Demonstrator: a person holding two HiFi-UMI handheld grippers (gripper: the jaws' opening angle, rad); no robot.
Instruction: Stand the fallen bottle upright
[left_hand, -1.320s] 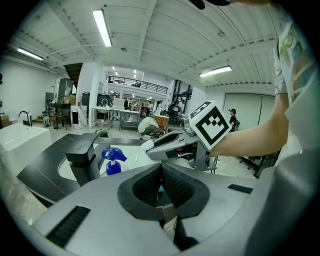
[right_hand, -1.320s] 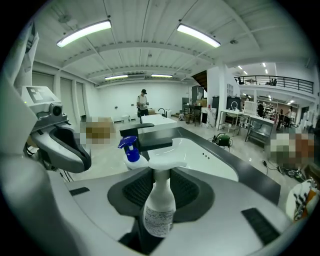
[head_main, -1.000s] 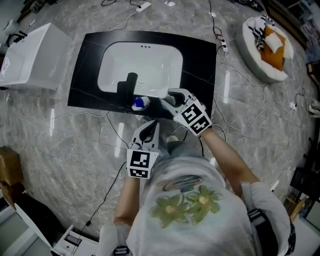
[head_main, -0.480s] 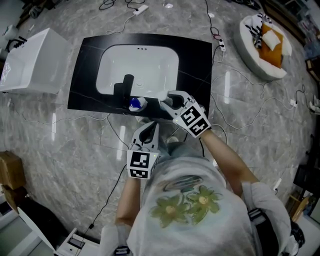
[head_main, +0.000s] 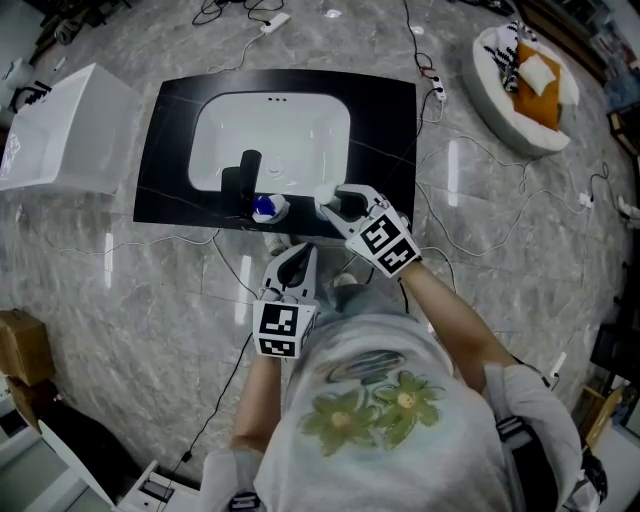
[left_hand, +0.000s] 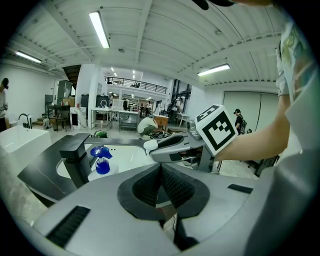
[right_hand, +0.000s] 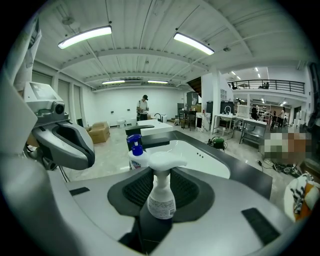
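Squarely in the right claw's (right_hand: 161, 186) pinch, white spray bottle (right_hand: 161, 204); left claw (left_hand: 161, 184) pressed together.

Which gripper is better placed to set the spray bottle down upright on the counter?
Right. The right gripper clamps the white spray bottle at the black counter's front edge; the left gripper is shut, empty, back by the torso.
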